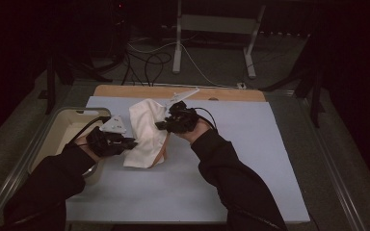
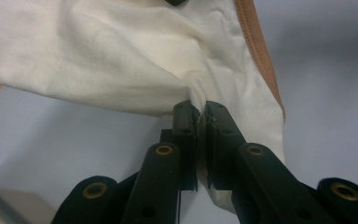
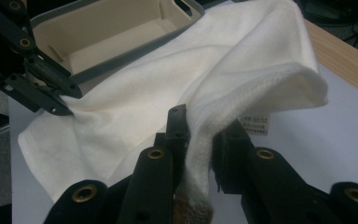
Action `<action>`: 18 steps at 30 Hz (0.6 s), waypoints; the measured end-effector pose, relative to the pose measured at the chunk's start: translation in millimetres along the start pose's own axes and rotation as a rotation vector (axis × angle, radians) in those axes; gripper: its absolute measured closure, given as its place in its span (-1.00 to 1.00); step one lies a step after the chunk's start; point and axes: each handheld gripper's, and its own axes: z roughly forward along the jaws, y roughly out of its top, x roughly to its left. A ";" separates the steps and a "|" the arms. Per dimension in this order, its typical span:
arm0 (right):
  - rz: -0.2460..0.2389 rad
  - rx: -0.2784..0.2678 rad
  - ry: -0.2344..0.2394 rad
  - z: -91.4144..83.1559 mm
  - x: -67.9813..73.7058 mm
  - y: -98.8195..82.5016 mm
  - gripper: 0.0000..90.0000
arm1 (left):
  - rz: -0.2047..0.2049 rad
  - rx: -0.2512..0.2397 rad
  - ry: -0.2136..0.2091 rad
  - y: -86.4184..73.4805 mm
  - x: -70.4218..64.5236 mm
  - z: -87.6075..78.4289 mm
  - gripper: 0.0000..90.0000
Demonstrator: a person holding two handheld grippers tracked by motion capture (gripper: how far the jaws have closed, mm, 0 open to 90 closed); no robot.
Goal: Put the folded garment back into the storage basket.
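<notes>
I have both claws pinching the white towel lifted over the bench, left claw clamped on its edge, right claw gripping a thick fold.

A cream-white cloth with a tan edge lies rumpled and partly lifted on the pale blue mat covering the wooden bench. The left tongs meet the cloth's left edge; the right tongs meet its upper right side. Both are held by hands in dark sleeves. A beige plastic bin with a grey rim sits at the mat's left edge, behind the left hand.
</notes>
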 end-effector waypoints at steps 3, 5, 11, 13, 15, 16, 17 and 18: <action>-0.008 -0.005 0.005 4.7 4.2 5.4 0.74 | -0.010 -0.003 0.014 -4.5 3.6 -7.3 0.89; -0.009 -0.004 0.006 7.6 6.8 9.2 0.74 | -0.015 -0.003 0.025 -7.1 5.9 -11.9 0.89; -0.023 -0.014 0.012 16.5 14.4 21.7 0.74 | -0.028 -0.007 0.051 -15.2 12.0 -26.4 0.89; -0.027 -0.019 0.018 19.9 16.0 25.5 0.74 | -0.034 -0.010 0.061 -18.2 14.0 -31.1 0.89; -0.030 -0.019 0.024 24.2 18.2 29.5 0.74 | -0.036 -0.006 0.067 -21.3 16.2 -35.1 0.89; -0.029 -0.019 0.028 26.6 19.4 31.4 0.74 | -0.037 -0.004 0.071 -23.1 17.4 -37.0 0.89; -0.034 -0.022 0.031 28.8 20.0 32.9 0.74 | -0.041 -0.002 0.076 -25.0 18.4 -38.7 0.89; -0.035 -0.026 0.035 31.4 21.1 34.3 0.74 | -0.045 -0.002 0.080 -27.0 19.6 -40.4 0.89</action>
